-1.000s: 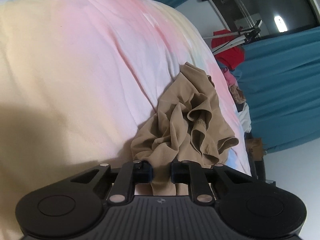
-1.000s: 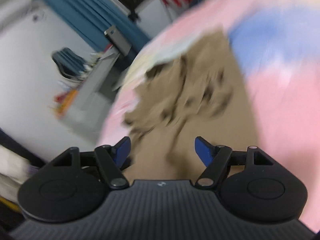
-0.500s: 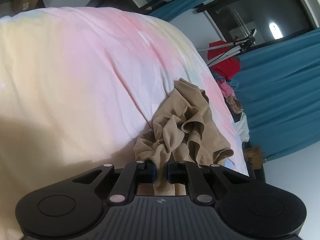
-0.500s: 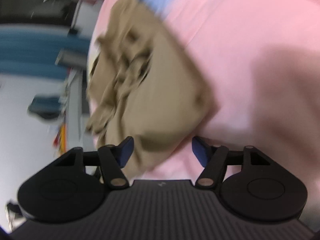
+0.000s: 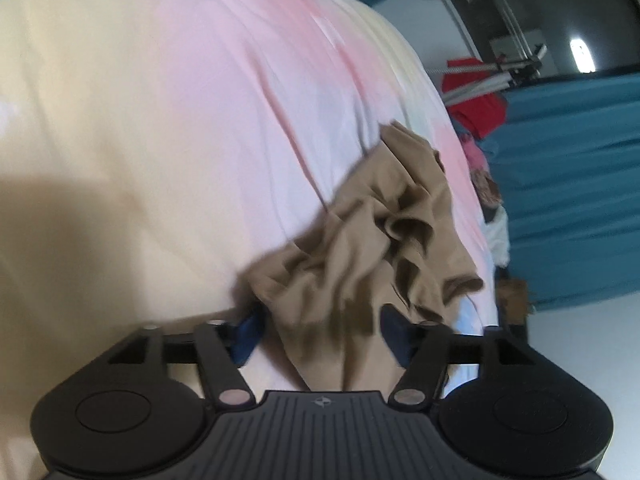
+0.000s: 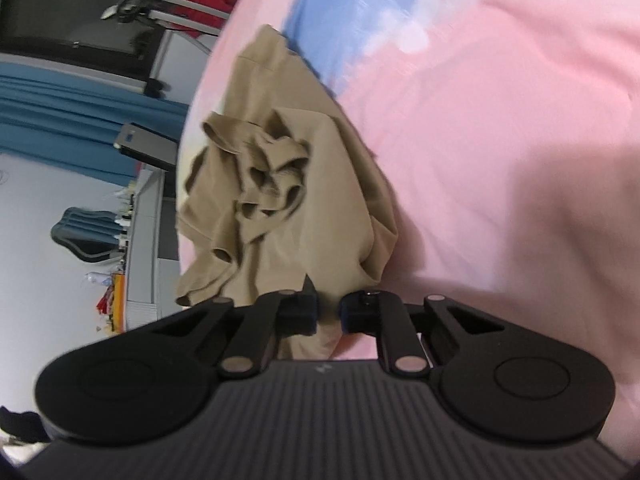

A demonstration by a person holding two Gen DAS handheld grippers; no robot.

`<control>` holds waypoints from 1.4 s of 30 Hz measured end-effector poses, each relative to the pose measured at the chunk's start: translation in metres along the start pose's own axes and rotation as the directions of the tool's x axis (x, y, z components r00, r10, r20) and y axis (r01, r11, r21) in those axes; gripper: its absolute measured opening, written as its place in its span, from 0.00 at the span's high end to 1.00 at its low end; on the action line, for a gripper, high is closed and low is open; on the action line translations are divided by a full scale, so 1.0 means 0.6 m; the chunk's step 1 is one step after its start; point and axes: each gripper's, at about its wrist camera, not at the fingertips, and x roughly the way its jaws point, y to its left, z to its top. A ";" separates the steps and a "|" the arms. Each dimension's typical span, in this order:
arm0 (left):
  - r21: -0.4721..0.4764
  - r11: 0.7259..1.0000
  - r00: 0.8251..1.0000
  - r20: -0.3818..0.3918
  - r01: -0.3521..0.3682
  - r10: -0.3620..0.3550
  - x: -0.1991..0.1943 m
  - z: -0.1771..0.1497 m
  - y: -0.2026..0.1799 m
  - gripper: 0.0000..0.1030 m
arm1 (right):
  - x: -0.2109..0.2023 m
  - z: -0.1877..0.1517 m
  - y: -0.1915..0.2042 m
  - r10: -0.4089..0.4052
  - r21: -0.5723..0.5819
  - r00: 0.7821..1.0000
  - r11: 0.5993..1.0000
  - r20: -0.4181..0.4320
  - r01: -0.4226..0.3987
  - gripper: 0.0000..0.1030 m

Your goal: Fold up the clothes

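A crumpled tan garment (image 5: 372,248) lies on a bed covered by a pastel duvet (image 5: 168,112) washed in pink, cream and pale blue. In the left wrist view the garment spreads from the frame's centre toward 5 o'clock, its near edge hanging down between the two fingers. The left gripper (image 5: 322,334) has its jaws spread wide, the blue pads (image 5: 248,330) standing apart on either side of the cloth without pressing it.

In the right wrist view the same garment (image 6: 288,200) sits left of centre, bunched into folds at its middle, its near hem running down toward 6 o'clock. The right gripper (image 6: 329,312) has its jaws drawn close together, pinching a fold of that hem between them.

At 2 o'clock in the left view stand teal curtains (image 5: 572,184), with a red cloth (image 5: 476,108) draped on a metal rack (image 5: 496,76) before a dark window (image 5: 532,20)
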 end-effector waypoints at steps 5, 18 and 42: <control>0.006 1.000 1.000 0.008 0.005 -0.005 0.012 -0.003 -0.002 0.56 | -0.002 0.007 0.001 0.014 -0.005 1.000 1.000 0.006 -0.014 0.88; 0.029 0.984 0.982 0.078 0.173 -0.175 -0.073 -0.009 -0.068 0.91 | -0.088 0.018 0.075 0.104 -0.067 0.990 0.993 0.094 -0.098 0.90; 0.012 0.988 0.985 0.073 0.156 -0.157 -0.150 -0.016 -0.158 0.90 | -0.164 0.043 0.128 0.026 -0.001 0.994 1.000 0.104 -0.026 0.89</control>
